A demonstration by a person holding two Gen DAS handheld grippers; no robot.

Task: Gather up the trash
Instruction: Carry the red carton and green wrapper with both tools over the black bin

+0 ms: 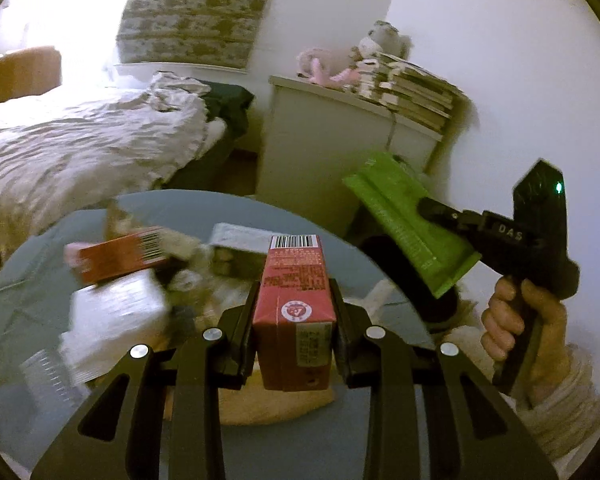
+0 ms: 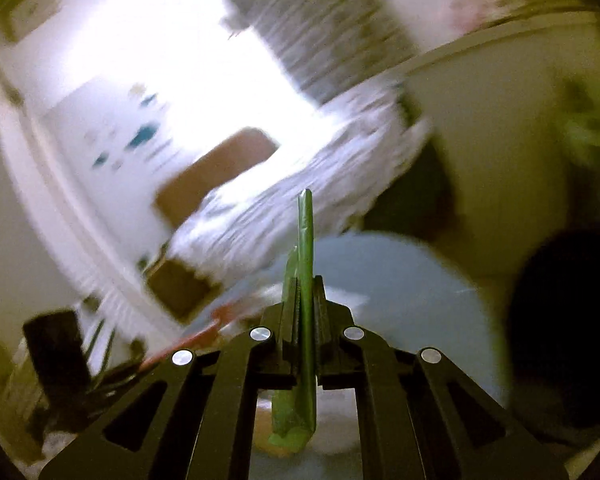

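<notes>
My left gripper (image 1: pixel 294 312) is shut on a red drink carton (image 1: pixel 294 300) with a barcode on top, held above the round blue-grey table (image 1: pixel 364 280). My right gripper (image 2: pixel 305 292) is shut on a flat green wrapper (image 2: pixel 305 280), seen edge-on in the blurred right wrist view. In the left wrist view the right gripper (image 1: pixel 424 210) holds the green wrapper (image 1: pixel 404 220) in the air to the right of the table. More trash lies on the table: a red box (image 1: pixel 120 254), a white box (image 1: pixel 116 312) and a grey-blue carton (image 1: pixel 240 244).
A bed with white bedding (image 1: pixel 80 136) stands at the left. A white cabinet (image 1: pixel 324 140) with stacked books (image 1: pixel 412 88) and soft toys stands behind the table. A dark round object (image 2: pixel 568 320) sits at the right beside the table. A clear plastic cup (image 1: pixel 48 376) lies at the table's left.
</notes>
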